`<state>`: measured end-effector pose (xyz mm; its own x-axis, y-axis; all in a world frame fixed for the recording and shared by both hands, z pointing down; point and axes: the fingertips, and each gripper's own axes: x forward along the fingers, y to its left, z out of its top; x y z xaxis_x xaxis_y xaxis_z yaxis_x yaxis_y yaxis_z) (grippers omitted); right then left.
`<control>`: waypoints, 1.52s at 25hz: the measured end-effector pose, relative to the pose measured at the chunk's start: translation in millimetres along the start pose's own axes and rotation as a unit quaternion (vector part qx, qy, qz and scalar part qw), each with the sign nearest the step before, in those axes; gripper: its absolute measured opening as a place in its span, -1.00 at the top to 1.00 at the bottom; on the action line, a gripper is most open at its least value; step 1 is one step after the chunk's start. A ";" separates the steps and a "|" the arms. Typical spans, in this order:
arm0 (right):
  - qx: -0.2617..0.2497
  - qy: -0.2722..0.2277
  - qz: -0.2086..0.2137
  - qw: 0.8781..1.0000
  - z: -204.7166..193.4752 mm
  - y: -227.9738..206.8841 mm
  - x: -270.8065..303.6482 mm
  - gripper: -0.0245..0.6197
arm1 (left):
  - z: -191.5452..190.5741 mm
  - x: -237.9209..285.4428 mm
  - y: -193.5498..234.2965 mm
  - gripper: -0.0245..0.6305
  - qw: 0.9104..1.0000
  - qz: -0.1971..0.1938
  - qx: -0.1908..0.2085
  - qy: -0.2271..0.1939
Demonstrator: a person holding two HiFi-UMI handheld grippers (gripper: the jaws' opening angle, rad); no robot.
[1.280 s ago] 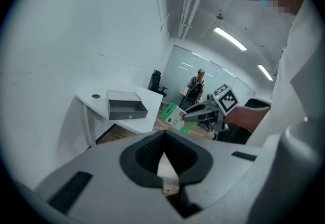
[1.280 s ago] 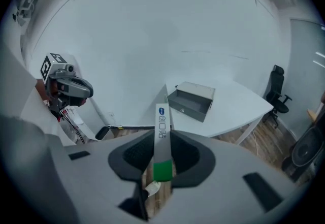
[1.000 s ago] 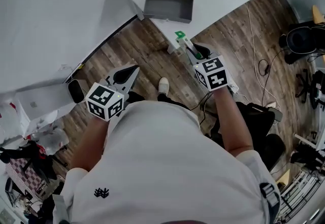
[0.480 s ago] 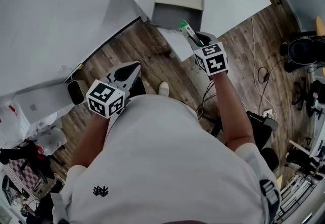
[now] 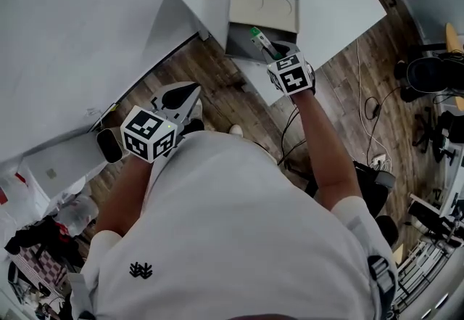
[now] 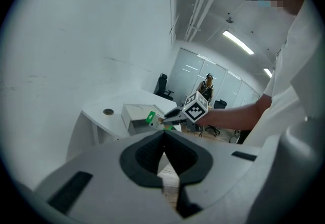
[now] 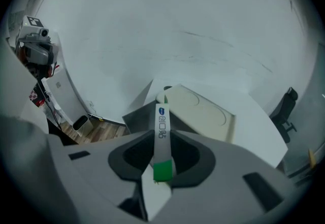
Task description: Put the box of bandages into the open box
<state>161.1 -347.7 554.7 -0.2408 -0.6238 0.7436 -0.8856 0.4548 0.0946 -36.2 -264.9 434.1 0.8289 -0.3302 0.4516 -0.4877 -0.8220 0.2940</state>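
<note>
open box [image 5: 240, 36] on table [image 5: 109, 14], bandage box [image 5: 259, 40] — at opening

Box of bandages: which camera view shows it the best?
The right gripper view: the box of bandages sits close and central, edge-on, clamped in the right claw, label visible. The head view shows it small, at the open box; the left gripper view shows it tiny and far away.

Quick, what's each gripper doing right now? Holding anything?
Left gripper: closed, holding nothing.
Right gripper: closed on the box of bandages.
</note>
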 end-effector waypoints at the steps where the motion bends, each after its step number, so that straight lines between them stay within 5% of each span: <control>1: -0.002 0.004 -0.001 1.000 0.4 0.0 6.3 0.64 | 1.1 -0.2 4.7 0.91 1.000 -0.001 -0.001 0.001; 17: -0.021 0.046 -0.011 0.999 -14.6 9.5 53.7 0.64 | 5.3 -5.0 49.6 0.91 0.999 -0.026 0.007 0.034; 38: -0.027 0.022 -0.020 0.999 -3.0 8.7 24.7 0.42 | 11.9 11.8 43.3 0.91 0.997 -0.063 0.023 0.041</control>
<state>148.7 -357.3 575.8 -0.1873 -0.6138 0.7669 -0.8714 0.4643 0.1587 -44.2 -309.9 442.1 0.8569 -0.1846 0.4812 -0.3655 -0.8759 0.3150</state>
